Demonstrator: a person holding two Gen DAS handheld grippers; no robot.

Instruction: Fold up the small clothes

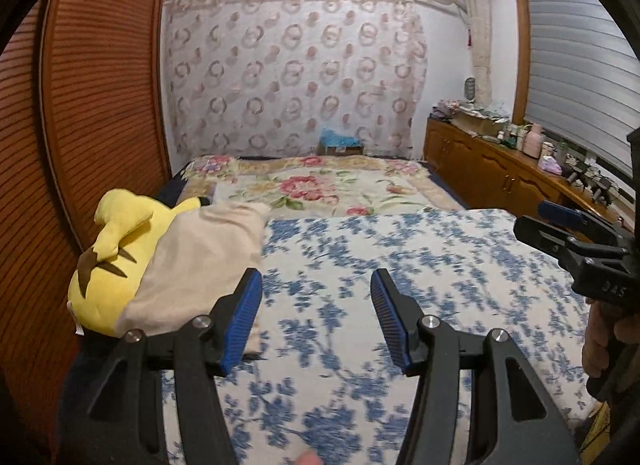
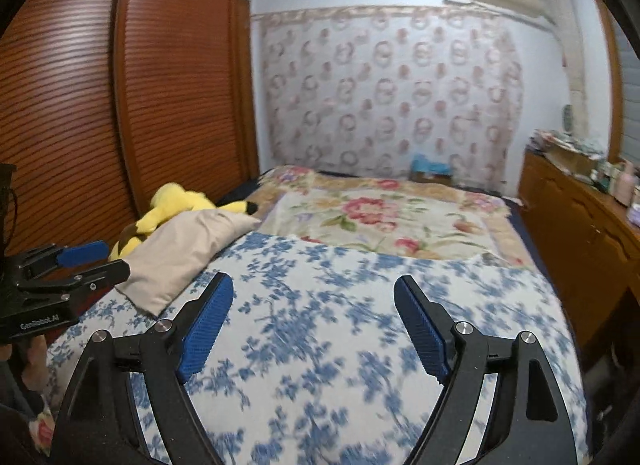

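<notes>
Hovering level over blue-floral sheet [image 1: 400, 265], left hand-held gripper [image 1: 316, 319] wide, right hand-held gripper [image 2: 314, 323] wide

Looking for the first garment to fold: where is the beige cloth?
The beige cloth lies on the bed's left side, draped against the yellow plush toy, left of the blue floral sheet in both views.

right tongs [image 2: 313, 297]: held spread, empty, above the blue-flowered sheet [image 2: 320, 325]
beige pillow [image 2: 180, 253]: at 10 o'clock
left tongs [image 2: 105, 255]: at 9 o'clock
</notes>
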